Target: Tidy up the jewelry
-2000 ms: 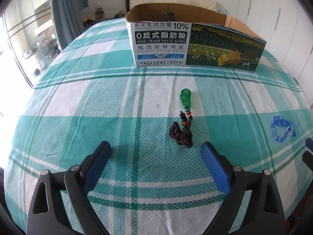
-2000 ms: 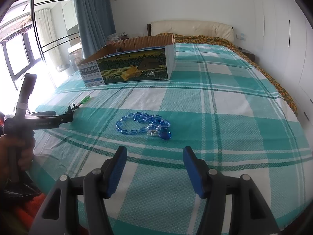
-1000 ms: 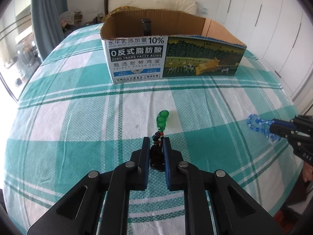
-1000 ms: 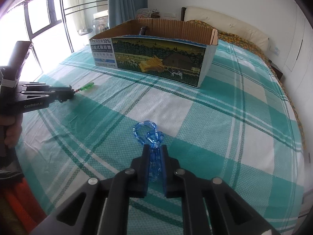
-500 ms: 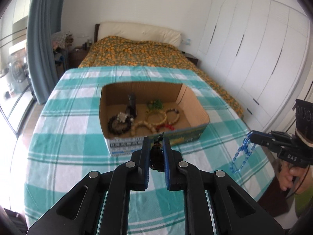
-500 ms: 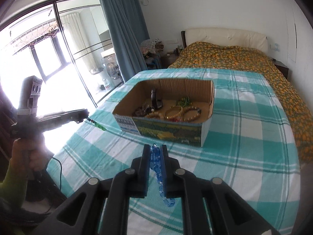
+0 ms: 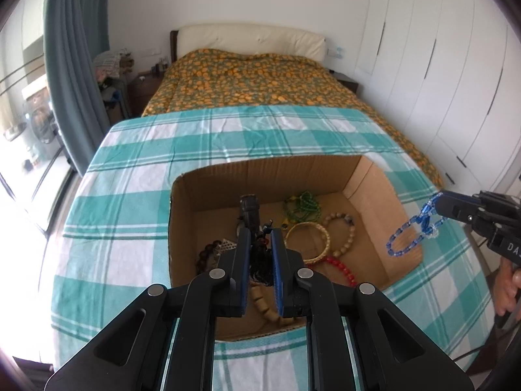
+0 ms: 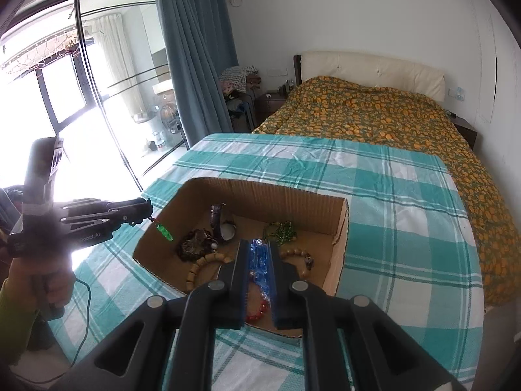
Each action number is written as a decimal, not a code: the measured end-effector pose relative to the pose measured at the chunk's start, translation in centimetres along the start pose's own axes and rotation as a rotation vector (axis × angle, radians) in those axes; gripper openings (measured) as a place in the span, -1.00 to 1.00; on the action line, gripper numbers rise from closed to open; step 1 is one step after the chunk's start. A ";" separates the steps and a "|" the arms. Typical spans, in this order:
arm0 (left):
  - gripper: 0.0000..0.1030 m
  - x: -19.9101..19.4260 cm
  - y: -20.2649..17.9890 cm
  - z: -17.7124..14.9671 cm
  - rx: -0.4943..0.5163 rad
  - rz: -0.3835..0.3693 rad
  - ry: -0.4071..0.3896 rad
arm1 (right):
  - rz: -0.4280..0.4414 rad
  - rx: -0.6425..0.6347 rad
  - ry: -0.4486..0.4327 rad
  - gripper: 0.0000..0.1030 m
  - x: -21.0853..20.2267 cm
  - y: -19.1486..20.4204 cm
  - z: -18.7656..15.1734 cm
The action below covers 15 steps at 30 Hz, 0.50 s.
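Dark braided cord (image 7: 260, 262) pinched between the nearly closed pads of the left gripper (image 7: 260, 254), poised over the near left part of an open cardboard box (image 7: 182, 215) on a teal checked cloth (image 7: 130, 176). Green pendant (image 8: 164, 232) dangling from the tips, right at the box's left rim in the right wrist view. Already inside, left to right: an upright dark strap (image 7: 249, 210), green beads (image 7: 302, 205), a gold bangle (image 7: 307, 241), wooden beads (image 7: 346, 231) and a red strand (image 7: 342, 267). Further right, a blue bead bracelet (image 7: 408, 234) clamped in the equally narrow jaws of the right gripper (image 7: 438, 203), looping down near the box's right wall; whether inside or outside it, hard to tell.

Likely trouble, left first:
- Pendant catching on the left rim, or landing on the cloth outside if let go this close to the edge.
- Braid falling across the strap and beads below and tangling there.
- On the right, the hanging loop snagging the right wall, or spilling outside if released short of it.

Legible writing: white lettering ending "oot.AI" on the left gripper's side, opening letters blurred. "DA" on the right gripper, the rest cut off by the frame edge. No printed face of the box in sight.
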<state>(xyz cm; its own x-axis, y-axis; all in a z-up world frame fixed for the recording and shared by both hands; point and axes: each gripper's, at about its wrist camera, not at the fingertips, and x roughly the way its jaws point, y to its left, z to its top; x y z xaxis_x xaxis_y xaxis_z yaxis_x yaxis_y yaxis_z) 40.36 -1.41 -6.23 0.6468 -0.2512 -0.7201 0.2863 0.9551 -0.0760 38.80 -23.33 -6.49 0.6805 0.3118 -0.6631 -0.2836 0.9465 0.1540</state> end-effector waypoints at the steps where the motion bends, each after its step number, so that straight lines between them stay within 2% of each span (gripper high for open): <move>1: -0.72 1.0 0.0 -0.4 0.003 0.018 0.016 | 0.004 0.007 0.027 -0.77 1.0 -0.4 -0.5; 2: -0.66 1.7 0.0 -0.8 0.003 0.037 0.030 | -0.003 0.013 0.047 -0.75 1.9 -0.8 -1.0; 3: -0.34 2.2 0.0 -1.2 0.000 0.052 0.043 | -0.019 0.018 0.067 -0.75 2.6 -1.1 -1.4; 4: 0.12 2.5 -0.1 -1.7 -0.004 0.061 0.051 | -0.032 0.027 0.081 -0.47 3.1 -1.4 -1.9; 5: 0.32 2.5 -0.1 -2.1 -0.007 0.071 0.046 | -0.039 0.041 0.080 0.04 3.2 -1.7 -2.3; 6: 0.55 2.2 -0.3 -2.5 -0.004 0.087 0.035 | -0.036 0.056 0.070 0.25 3.1 -1.9 -2.6; 11: 0.95 -0.6 -2.0 -3.6 0.062 0.186 -0.033 | -0.055 0.087 0.050 0.31 2.3 -1.7 -2.8; 13: 0.98 -2.2 -2.8 -3.8 0.086 0.236 -0.084 | -0.057 0.087 0.039 0.32 1.6 -1.1 -2.7; 15: 0.99 -3.6 -3.5 -3.6 0.088 0.285 -0.110 | -0.059 0.082 0.023 0.43 1.0 -0.3 -2.5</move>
<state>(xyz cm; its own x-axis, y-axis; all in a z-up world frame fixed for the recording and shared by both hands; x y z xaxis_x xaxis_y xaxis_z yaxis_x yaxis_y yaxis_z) 34.50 -3.30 -5.86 0.7812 0.0040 -0.6243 0.1401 0.9734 0.1816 37.82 -23.49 -9.01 0.6786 0.2543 -0.6891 -0.1863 0.9671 0.1734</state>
